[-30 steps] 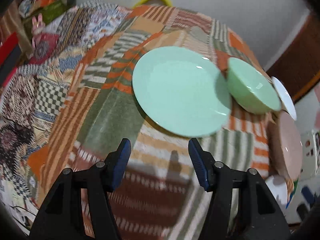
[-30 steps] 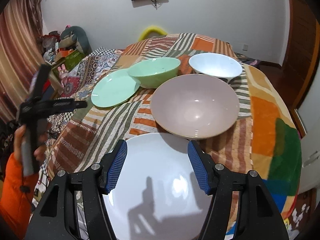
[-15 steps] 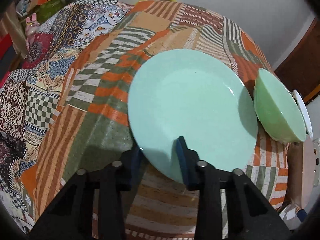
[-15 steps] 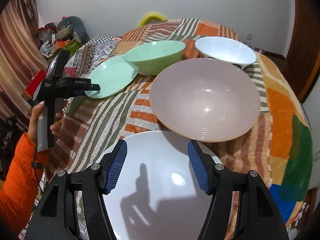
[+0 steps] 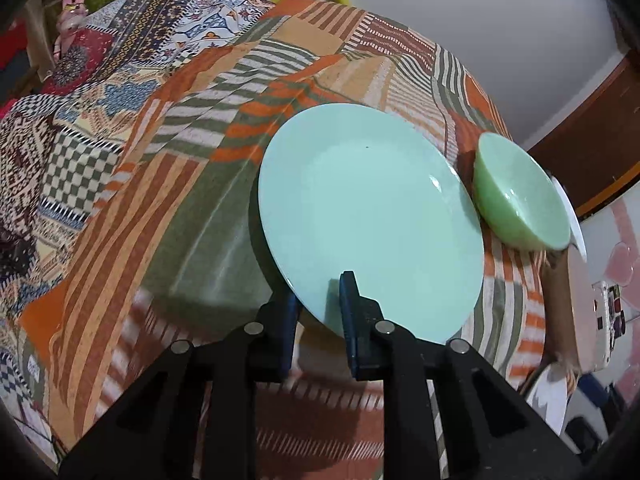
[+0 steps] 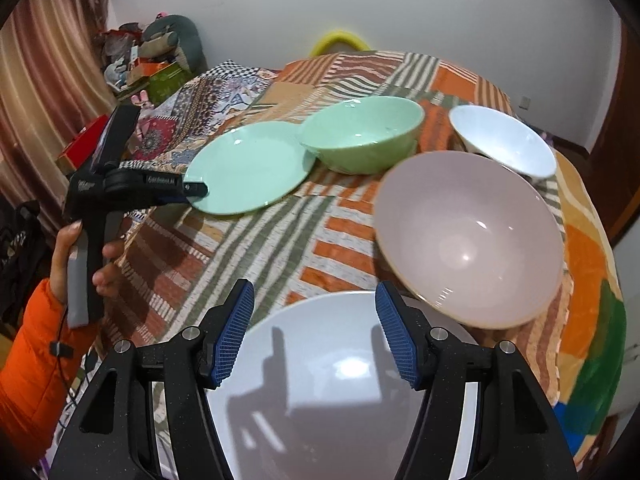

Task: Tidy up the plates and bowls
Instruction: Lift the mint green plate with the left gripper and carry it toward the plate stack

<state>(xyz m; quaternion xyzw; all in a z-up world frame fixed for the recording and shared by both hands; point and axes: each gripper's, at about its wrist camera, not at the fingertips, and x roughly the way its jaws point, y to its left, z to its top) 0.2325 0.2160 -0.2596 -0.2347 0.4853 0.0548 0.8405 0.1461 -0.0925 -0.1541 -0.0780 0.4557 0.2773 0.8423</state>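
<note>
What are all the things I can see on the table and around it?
Round mint-green flat plate: one, mint green, left side of the table, its near rim between the left tongs.
Glossy green bowl: one, green, right behind the plate.
Small white bowl: one, white, far right.
Large pale-pink bowl: one, pink, in front of the white bowl.
Large white plate: one, white, nearest edge, under the right tongs.
Patchwork striped tablecloth: one, orange, green and brown, covering the table.
Left tongs: one, black with blue pads, closing on the green plate's rim.
Right tongs: one, black with blue pads, open above the white plate.
Hand in an orange sleeve: one, holding the left tongs.
</note>
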